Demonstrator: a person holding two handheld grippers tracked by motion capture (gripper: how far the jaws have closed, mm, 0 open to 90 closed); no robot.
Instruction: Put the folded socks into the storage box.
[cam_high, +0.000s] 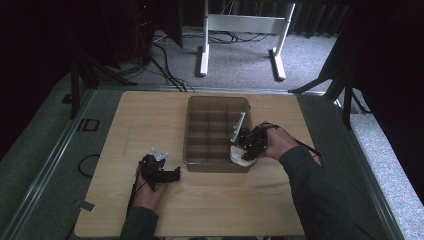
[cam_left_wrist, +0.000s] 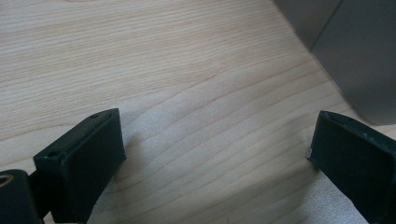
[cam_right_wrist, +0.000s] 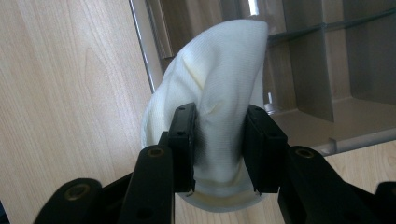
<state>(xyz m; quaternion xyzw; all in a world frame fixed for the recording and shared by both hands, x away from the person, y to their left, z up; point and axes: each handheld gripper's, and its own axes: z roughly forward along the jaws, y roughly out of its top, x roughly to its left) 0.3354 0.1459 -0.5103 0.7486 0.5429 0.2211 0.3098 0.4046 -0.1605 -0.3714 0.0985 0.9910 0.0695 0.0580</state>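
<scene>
A brown translucent divided box (cam_high: 218, 102) stands in the middle of the wooden table (cam_high: 150, 115). My right gripper (cam_high: 243, 146) is at the box's near right corner, shut on a white rolled sock (cam_high: 239, 155). In the right gripper view the white sock (cam_right_wrist: 219, 84) bulges between the two jaws of the gripper (cam_right_wrist: 218, 140) and hangs over the box's rim (cam_right_wrist: 140, 42). My left gripper (cam_high: 172, 175) rests low over the table left of the box, open. In the left gripper view its jaws stand wide apart over bare wood, gripper (cam_left_wrist: 217, 149) holding nothing.
The box holds several compartments (cam_right_wrist: 355, 60), seen from the right gripper view. A grey corner of the box (cam_left_wrist: 355, 56) shows in the left gripper view. Beyond the table are a white desk frame (cam_high: 240, 35), cables on carpet (cam_high: 165, 60) and dark curtains.
</scene>
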